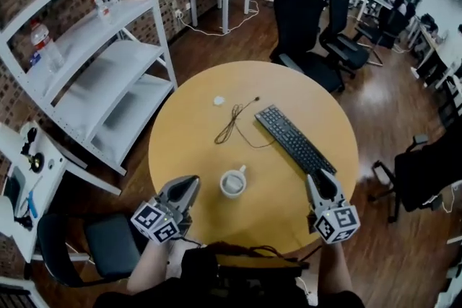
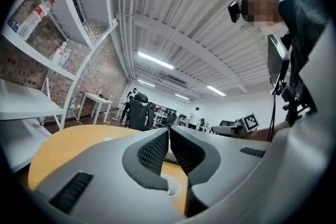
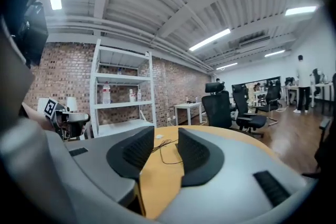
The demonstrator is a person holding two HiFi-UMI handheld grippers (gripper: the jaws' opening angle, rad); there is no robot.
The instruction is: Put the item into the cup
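A white cup [image 1: 232,183] stands on the round yellow table [image 1: 188,133] near its front edge, and its rim [image 2: 172,187] shows just under the left jaws. A small white item [image 1: 219,100] lies at the far side of the table, seen small past the right jaws [image 3: 159,137]. My left gripper [image 1: 192,184] rests left of the cup, shut with nothing between its jaws [image 2: 169,131]. My right gripper [image 1: 320,177] is right of the cup, by the keyboard's near end. Its jaws [image 3: 166,136] stand open and bare table shows between them.
A black keyboard [image 1: 292,138] lies diagonally on the table's right half, and a thin black cable [image 1: 234,122] curls at the middle. A white shelf unit [image 1: 101,76] stands left of the table. Black office chairs [image 1: 303,18] are beyond the table, with another [image 1: 422,169] at right.
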